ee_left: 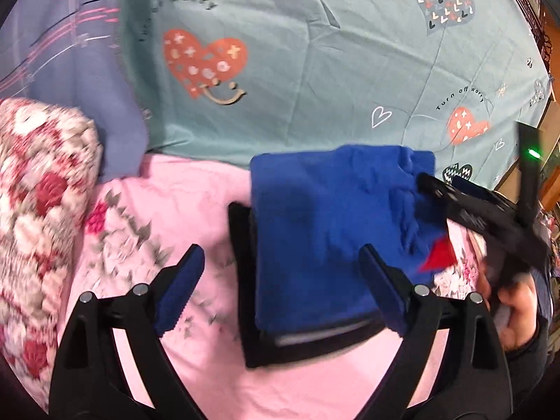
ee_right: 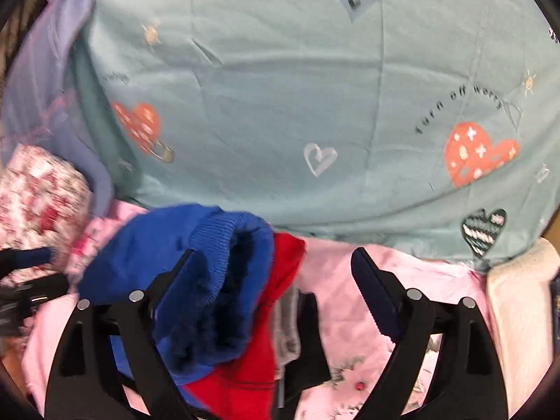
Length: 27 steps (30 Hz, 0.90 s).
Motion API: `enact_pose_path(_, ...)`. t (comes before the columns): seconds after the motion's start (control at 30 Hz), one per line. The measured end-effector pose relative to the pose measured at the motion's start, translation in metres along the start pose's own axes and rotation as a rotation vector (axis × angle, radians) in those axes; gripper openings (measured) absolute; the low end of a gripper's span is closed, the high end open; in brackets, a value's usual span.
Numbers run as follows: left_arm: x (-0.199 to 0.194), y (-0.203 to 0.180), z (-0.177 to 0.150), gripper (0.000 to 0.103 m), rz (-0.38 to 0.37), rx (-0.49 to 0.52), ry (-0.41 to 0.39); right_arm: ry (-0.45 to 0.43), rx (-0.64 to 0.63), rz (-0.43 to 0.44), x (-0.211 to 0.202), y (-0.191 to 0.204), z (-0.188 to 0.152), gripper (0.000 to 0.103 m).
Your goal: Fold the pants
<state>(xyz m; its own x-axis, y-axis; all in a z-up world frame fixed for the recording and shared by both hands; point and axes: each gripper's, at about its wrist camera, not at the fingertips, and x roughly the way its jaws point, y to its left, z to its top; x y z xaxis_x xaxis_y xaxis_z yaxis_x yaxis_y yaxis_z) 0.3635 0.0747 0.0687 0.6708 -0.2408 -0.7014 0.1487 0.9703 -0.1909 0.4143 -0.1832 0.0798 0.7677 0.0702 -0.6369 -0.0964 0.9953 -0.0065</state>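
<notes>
Pants (ee_left: 325,231), the blue fleece pair, lie folded into a compact block at the centre of your left wrist view, sitting on a dark folded garment (ee_left: 245,280) over the pink floral bedsheet (ee_left: 182,203). Your left gripper (ee_left: 280,290) stands wide open with nothing pinched, its right-hand pad resting at the lower right edge of the blue block and its other pad out over bare pink sheet. Your right gripper (ee_right: 276,294) is likewise spread and empty; in its view the ribbed waistband (ee_right: 217,234) sits just by the left pad, with a red garment (ee_right: 266,350) between the jaws below. The fold looks nearly finished to me, so square it up: press the top layer flat, align the edges, and tuck that bulging waistband down rather than regripping. Keep both grippers clear of the red cloth so you don't drag it along.
</notes>
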Motion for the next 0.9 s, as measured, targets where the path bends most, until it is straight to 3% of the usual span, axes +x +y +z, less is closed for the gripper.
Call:
enact_pose_path(0.2, -0.033, -0.005, -0.047, 0.095, 0.034, -0.005, -0.022, 0.029, 0.092, 0.07, 0.01, -0.011, -0.009, 0.088)
enact_pose_path(0.3, -0.056, -0.017, -0.065, 0.099, 0.098, 0.024, -0.073, -0.039, 0.129, 0.119, -0.027, -0.012, 0.0, 0.088)
enact_pose_path(0.47, -0.095, -0.041, -0.104, 0.101, 0.168, 0.094, -0.17, -0.057, 0.051, 0.079, -0.094, 0.001, -0.013, 0.089)
enact_pose_path(0.53, -0.105, -0.045, -0.121, 0.101, 0.187, 0.103, -0.193, -0.035, 0.05, 0.067, -0.11, 0.003, -0.032, 0.089)
enact_pose_path(0.7, -0.125, -0.047, -0.167, 0.101, 0.174, 0.044, -0.235, 0.008, 0.064, 0.019, -0.146, 0.004, -0.118, 0.089)
enact_pose_path(0.9, -0.101, -0.057, -0.202, 0.101, 0.208, 0.032, -0.243, -0.058, 0.155, -0.028, -0.17, 0.003, -0.214, 0.089)
